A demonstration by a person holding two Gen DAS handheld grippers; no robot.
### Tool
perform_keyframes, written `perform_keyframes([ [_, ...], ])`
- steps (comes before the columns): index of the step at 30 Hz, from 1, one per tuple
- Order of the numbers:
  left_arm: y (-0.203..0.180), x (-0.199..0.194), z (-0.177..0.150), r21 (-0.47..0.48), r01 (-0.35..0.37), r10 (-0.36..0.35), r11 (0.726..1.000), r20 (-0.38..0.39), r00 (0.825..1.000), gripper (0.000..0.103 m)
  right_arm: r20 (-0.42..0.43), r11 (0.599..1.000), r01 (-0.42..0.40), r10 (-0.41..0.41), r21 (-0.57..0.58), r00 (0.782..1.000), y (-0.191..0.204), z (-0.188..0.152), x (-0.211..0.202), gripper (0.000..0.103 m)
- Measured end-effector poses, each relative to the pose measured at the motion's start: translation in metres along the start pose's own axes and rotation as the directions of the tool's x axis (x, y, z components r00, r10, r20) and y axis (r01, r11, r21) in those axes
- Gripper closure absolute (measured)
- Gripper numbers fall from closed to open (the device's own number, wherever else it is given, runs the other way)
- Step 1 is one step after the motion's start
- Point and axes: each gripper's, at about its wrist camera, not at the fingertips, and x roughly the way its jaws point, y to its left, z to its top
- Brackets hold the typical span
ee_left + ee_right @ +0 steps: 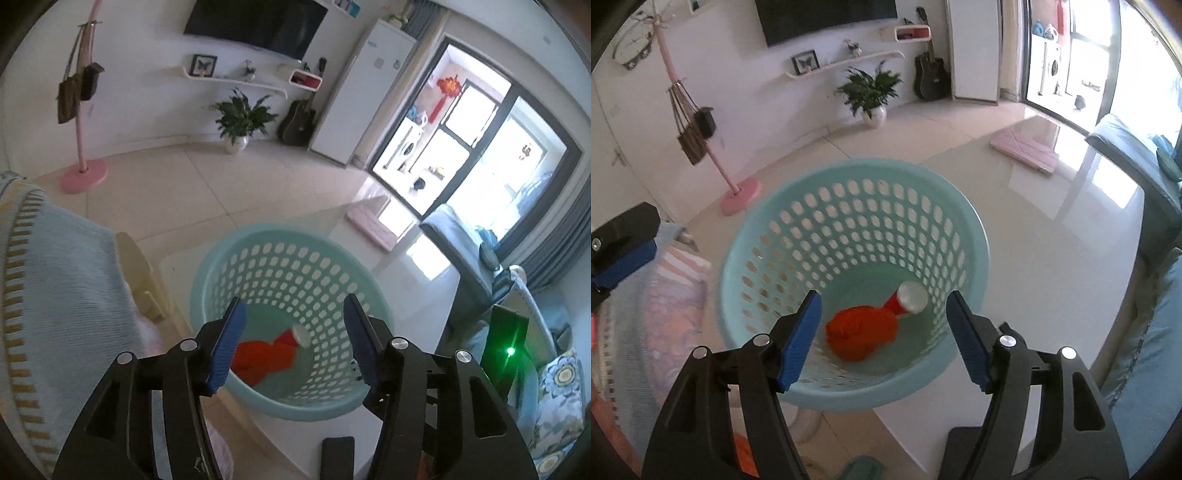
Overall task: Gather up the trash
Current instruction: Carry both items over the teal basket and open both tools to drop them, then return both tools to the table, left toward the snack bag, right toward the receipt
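Observation:
A pale teal perforated basket (pixel 295 254) stands on a white table; it also shows in the right wrist view (pixel 857 218). Inside lie a crumpled orange-red piece of trash (pixel 264 356) (pixel 862 332) and a red can with a white end (pixel 299 336) (pixel 908 297). My left gripper (pixel 293 343) is open and empty, held above the basket's near rim. My right gripper (pixel 884 338) is open and empty, also above the near rim. The left gripper's blue finger (pixel 624 258) shows at the left edge of the right wrist view.
A white table (pixel 1052 258) carries the basket and a pink folder (pixel 1027 151). A blue striped cloth (pixel 55 295) lies at left. A sofa with cushions (pixel 554 369) is at right. A pink coat stand (pixel 85 173), a potted plant (pixel 240 122) and a guitar (pixel 299 122) are across the floor.

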Motion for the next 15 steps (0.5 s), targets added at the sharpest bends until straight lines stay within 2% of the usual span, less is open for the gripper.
perform_keyframes([
  [4,-0.003,-0.032,-0.001,-0.003,0.014,-0.014,1.000,0.054,0.998,0.049,0.075,0.999,-0.045,0.046,-0.027,0.996,0.017,0.007,-0.028,0.037],
  [7,-0.008,-0.064,-0.001,0.016,-0.003,0.001,1.000,0.106,0.994,0.049,0.131,0.995,-0.079,0.086,-0.061,0.988,0.038,0.010,-0.054,0.037],
  [11,-0.010,-0.116,-0.003,0.027,-0.015,0.010,1.000,0.194,0.981,0.047,0.207,0.981,-0.135,0.162,-0.138,0.965,0.073,0.008,-0.093,0.037],
  [15,-0.002,-0.166,-0.011,0.021,-0.046,0.039,0.999,0.272,0.962,0.045,0.241,0.955,-0.188,0.244,-0.231,0.939,0.110,-0.002,-0.124,0.037],
])
